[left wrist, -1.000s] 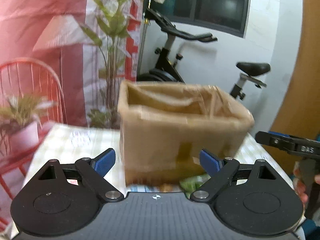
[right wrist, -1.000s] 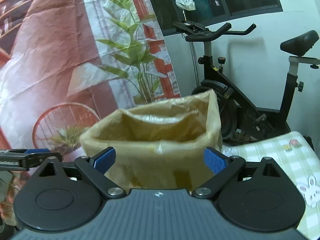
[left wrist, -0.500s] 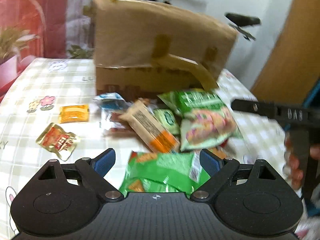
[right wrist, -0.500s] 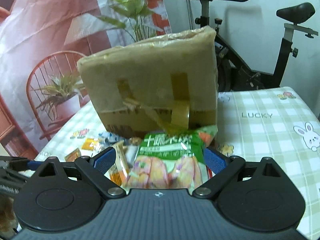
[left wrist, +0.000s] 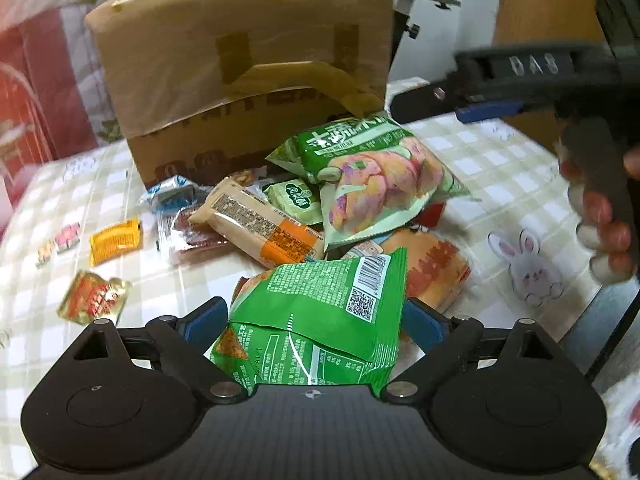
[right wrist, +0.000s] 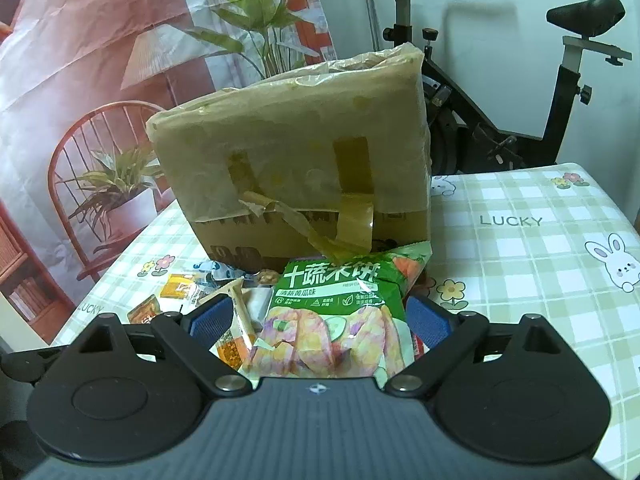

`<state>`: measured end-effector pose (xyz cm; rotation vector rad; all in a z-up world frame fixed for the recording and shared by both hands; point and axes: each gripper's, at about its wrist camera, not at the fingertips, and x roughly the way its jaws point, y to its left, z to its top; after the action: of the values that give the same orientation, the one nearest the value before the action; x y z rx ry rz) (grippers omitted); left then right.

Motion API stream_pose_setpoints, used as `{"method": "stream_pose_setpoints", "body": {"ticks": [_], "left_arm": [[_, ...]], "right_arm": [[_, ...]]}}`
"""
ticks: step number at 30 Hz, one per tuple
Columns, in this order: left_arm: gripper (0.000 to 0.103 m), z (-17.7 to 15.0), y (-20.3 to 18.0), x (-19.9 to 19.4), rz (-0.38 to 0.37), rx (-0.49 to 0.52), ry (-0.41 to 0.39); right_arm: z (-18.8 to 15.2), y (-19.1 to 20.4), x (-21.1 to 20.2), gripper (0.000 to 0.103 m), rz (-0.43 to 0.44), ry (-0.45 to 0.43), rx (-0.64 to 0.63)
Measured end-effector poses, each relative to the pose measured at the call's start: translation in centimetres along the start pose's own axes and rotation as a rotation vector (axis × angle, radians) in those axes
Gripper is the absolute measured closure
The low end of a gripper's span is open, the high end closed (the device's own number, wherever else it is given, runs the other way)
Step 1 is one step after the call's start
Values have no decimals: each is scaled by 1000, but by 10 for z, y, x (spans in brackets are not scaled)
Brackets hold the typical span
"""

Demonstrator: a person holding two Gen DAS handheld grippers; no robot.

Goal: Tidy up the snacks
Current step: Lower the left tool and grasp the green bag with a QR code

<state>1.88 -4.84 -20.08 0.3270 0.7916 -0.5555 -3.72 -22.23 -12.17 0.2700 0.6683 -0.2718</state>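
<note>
A pile of snack packets lies on the checked tablecloth in front of a taped cardboard box. My left gripper is open, its fingers either side of a green chip bag. Beyond it lie a green rice-cracker bag, a long beige-orange bar and an orange packet. My right gripper is open over the rice-cracker bag; it shows in the left wrist view at upper right, hand-held.
Small sachets lie loose at the left of the table. A blue wrapper sits by the box. An exercise bike, a red chair and potted plants stand behind the table.
Both views have tilted down from the box's open top to the snack pile. The left gripper has come in over the green chip bag; the right one over the rice-cracker bag.
</note>
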Motion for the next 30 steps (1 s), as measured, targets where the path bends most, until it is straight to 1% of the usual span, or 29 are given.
{"method": "stream_pose_setpoints", "body": {"ticks": [6,7,10,12,16,19,23,26,30], "left_arm": [[7,0,-5,0,13,61,6],[7,-1,-7,3,32,86,11],[7,-7,-11,16,129,159,53],[8,-10,-5,24,166,160,72],[16,-9,16,26,176,69,71],[22,-6,35,17,141,-32,47],[23,-6,50,0,146,-142,-11],[23,-7,58,-13,124,-217,-56],[23,-7,59,-22,118,-266,-84]], "right_arm": [[0,-2,-1,8,-3,-2,7],[0,-2,-1,8,-4,-1,9],[-2,-3,0,8,0,5,12],[-4,-3,1,8,2,12,9],[-9,-3,2,9,0,32,9],[-16,-3,2,9,-2,53,9],[-30,1,2,10,18,98,10],[-44,8,11,10,29,164,-14],[-56,23,27,10,28,236,-67]]}}
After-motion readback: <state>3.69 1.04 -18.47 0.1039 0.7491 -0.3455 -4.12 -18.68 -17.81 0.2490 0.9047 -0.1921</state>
